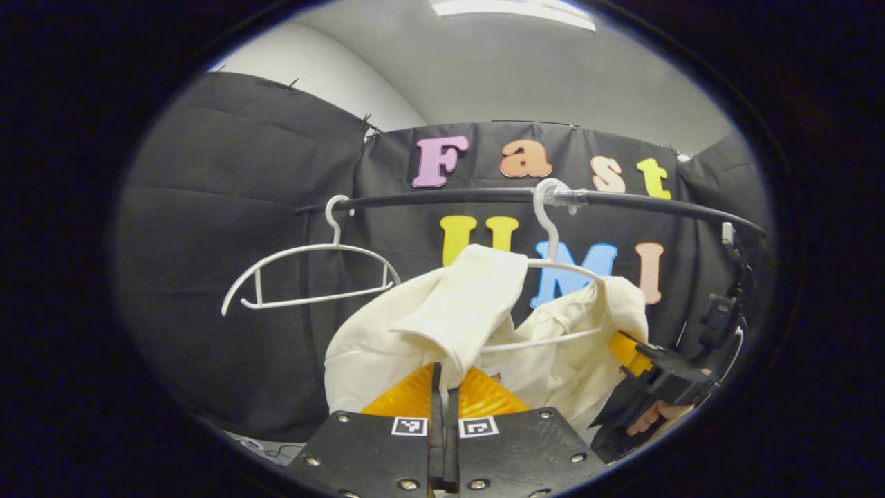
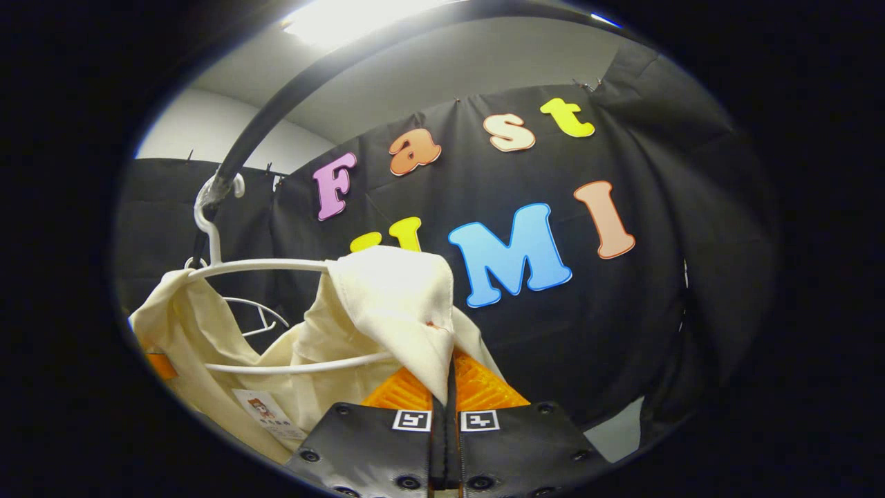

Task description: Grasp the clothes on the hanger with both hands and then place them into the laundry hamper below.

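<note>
Snagging looks like the main risk: the cream shirt [image 1: 429,325] is draped over the white hanger [image 1: 553,277] w/ the lower bar threaded through the fabric, so pulling down unevenly could catch cloth on the bar or drag the hanger off the black rail [image 1: 484,197]. Left hand-held gripper [image 1: 446,387]: jaws nearly closed, pinching a fold of shirt just ahead of its tips. Right hand-held gripper [image 2: 449,380]: same, jaws narrow, clamped on a shirt corner directly in front. An empty white hanger [image 1: 311,273] hangs up and left of the left one. Hamper location can't be told from here.
</note>
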Action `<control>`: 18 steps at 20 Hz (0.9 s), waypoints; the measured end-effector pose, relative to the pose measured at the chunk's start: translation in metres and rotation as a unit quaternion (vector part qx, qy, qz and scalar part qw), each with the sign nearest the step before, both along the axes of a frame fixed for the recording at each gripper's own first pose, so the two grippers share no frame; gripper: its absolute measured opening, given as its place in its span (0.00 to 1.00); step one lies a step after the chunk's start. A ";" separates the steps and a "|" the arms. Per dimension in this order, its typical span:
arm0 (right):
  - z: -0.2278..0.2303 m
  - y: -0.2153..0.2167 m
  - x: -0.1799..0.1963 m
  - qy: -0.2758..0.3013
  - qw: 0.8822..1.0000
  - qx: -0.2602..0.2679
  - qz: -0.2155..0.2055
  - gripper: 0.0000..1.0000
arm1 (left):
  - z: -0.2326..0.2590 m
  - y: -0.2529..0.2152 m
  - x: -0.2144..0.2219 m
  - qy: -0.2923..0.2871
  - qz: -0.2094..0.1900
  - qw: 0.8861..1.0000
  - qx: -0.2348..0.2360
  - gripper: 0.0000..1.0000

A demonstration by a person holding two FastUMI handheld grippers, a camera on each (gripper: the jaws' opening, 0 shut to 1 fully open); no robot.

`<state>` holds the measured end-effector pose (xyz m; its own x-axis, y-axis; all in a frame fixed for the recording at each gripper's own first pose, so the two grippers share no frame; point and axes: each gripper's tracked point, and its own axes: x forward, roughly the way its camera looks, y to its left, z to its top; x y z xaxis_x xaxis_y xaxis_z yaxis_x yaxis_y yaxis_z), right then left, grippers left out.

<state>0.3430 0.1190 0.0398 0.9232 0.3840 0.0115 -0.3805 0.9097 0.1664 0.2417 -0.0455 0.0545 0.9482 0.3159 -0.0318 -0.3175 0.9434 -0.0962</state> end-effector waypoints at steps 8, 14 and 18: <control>0.031 -0.024 0.022 -0.030 0.997 0.025 -0.069 0.00 | 0.035 0.060 -0.027 -0.033 0.030 0.999 0.011 0.01; 0.049 -0.050 0.045 -0.055 0.990 0.028 -0.130 0.01 | 0.051 0.116 -0.029 -0.041 0.043 0.998 0.009 0.02; 0.039 -0.055 0.059 -0.045 0.988 0.035 -0.145 0.00 | 0.033 0.146 -0.020 -0.031 0.034 0.998 -0.032 0.01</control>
<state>0.4020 0.0639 0.0784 0.9883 0.0991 0.1160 -0.1220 0.9700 0.2103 0.2214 0.1001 0.0877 0.9255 0.3787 0.0042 -0.3721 0.9113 -0.1761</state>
